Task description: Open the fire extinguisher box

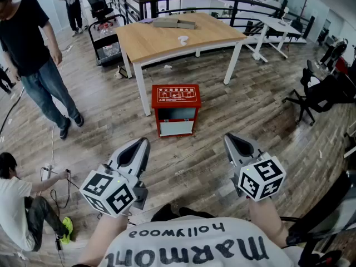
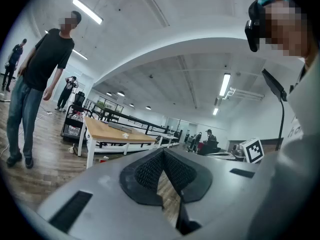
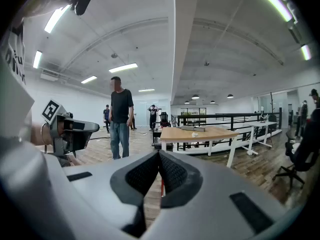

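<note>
A red fire extinguisher box (image 1: pixel 176 109) stands on the wood floor by the near leg of a table, its lid down and a pale front panel facing me. My left gripper (image 1: pixel 141 143) hangs shut and empty well short of it, to its lower left. My right gripper (image 1: pixel 229 138) is also shut and empty, to the box's lower right. In the left gripper view the left gripper (image 2: pixel 162 152) has its tips together, and only a sliver of red shows by the table leg. A thin red strip of the box (image 3: pixel 161 186) shows behind the closed right gripper (image 3: pixel 159 154).
A wooden table (image 1: pixel 167 35) with white legs stands just behind the box. A person in a black shirt (image 1: pixel 33 54) stands at the left, another sits on the floor (image 1: pixel 16 204) near cables. Office chairs (image 1: pixel 320 96) are at the right, a cart (image 1: pixel 105 38) at the far left.
</note>
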Action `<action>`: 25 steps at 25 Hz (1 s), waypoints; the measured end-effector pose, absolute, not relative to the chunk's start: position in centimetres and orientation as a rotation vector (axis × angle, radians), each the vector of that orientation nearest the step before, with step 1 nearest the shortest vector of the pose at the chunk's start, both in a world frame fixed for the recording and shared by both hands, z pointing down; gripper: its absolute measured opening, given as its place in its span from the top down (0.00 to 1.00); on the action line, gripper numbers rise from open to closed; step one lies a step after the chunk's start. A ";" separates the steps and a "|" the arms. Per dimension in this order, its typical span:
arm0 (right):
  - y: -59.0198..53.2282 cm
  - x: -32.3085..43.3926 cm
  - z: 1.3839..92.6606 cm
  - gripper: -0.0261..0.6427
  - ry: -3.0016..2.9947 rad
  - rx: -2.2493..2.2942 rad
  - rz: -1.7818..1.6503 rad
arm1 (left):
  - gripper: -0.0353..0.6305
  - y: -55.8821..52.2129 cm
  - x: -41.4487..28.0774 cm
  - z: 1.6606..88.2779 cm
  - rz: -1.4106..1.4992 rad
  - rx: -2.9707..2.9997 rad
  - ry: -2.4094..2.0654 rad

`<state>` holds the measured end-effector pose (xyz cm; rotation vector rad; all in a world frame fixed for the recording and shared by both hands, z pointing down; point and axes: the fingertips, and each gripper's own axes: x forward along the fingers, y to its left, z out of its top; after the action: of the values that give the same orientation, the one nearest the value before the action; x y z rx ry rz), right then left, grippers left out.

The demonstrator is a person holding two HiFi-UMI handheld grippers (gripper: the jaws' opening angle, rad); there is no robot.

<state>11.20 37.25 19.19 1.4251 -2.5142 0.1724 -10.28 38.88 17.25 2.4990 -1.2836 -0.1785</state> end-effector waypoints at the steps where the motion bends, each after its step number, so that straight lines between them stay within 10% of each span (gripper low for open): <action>1: 37.2 11.2 19.2 0.95 -2.513 1.426 0.171 | 0.94 38.9 -10.3 17.2 -0.179 2.501 -1.282; 25: 36.6 8.9 19.9 0.94 -2.538 1.444 0.169 | 0.94 38.1 -13.8 19.2 -0.155 2.465 -1.298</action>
<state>8.86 36.60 19.91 1.4440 -2.5385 0.1695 -13.78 38.13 19.21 2.4654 -1.2977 -0.1549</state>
